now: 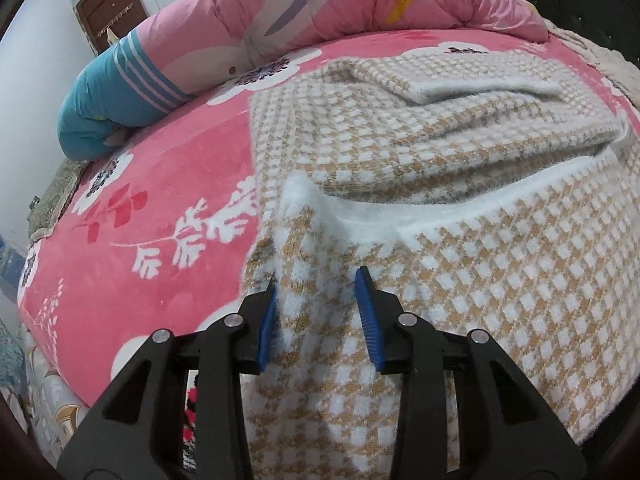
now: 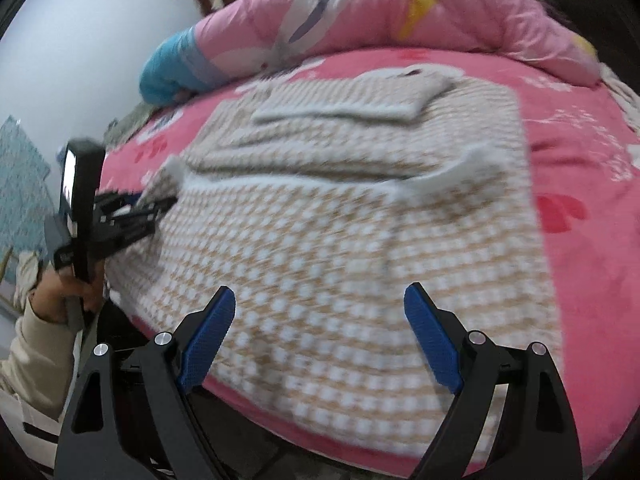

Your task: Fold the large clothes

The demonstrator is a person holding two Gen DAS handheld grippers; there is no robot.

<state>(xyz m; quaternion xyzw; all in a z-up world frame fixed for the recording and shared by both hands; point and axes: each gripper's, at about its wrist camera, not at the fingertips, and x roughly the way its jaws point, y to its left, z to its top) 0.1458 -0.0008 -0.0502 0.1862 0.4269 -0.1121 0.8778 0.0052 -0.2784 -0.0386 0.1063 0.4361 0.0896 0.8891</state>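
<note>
A tan-and-white checked knit sweater [image 1: 460,264] [image 2: 340,232] with fuzzy white trim lies spread on the bed, its far part folded over itself. My left gripper [image 1: 318,274] is at the sweater's left edge, its blue pads pinching a raised ridge of the knit. The right wrist view shows this left gripper [image 2: 168,200] holding the lifted left corner. My right gripper [image 2: 320,288] stands open above the sweater's near part, with nothing between its fingers.
A pink floral blanket [image 1: 160,184] [image 2: 580,240] covers the bed. A rolled pink quilt [image 1: 320,4] [image 2: 360,8] with a blue end [image 1: 104,96] lies along the far side. A person's hand [image 2: 68,288] and cream sleeve hold the left gripper. The bed's near edge drops off below.
</note>
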